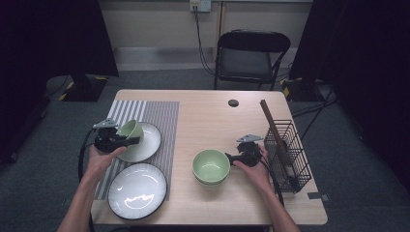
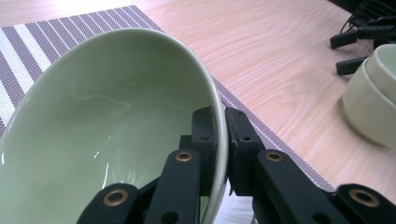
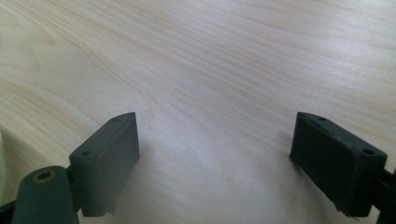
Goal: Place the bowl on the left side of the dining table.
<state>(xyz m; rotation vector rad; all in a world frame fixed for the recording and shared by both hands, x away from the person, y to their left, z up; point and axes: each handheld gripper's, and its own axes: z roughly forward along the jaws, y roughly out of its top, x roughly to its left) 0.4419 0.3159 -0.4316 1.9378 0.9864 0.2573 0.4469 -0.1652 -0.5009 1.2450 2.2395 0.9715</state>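
Observation:
My left gripper (image 1: 129,140) is shut on the rim of a small green bowl (image 1: 130,130), held tilted over a white plate (image 1: 147,142) on the striped placemat (image 1: 154,116). In the left gripper view the bowl (image 2: 93,135) shows its inside, and the two jaws clamp its rim (image 2: 221,149) from either side. My right gripper (image 1: 228,157) stands open just right of a stack of two green bowls (image 1: 211,166) on the bare wood. The right gripper view has the jaws (image 3: 215,158) wide apart over bare table with nothing between them.
A second white plate (image 1: 137,190) lies near the front edge on the mat. A black wire basket (image 1: 287,154) with a long wooden stick stands at the right. A black folding chair (image 1: 251,53) is behind the table. A small dark grommet (image 1: 233,103) sits in the tabletop.

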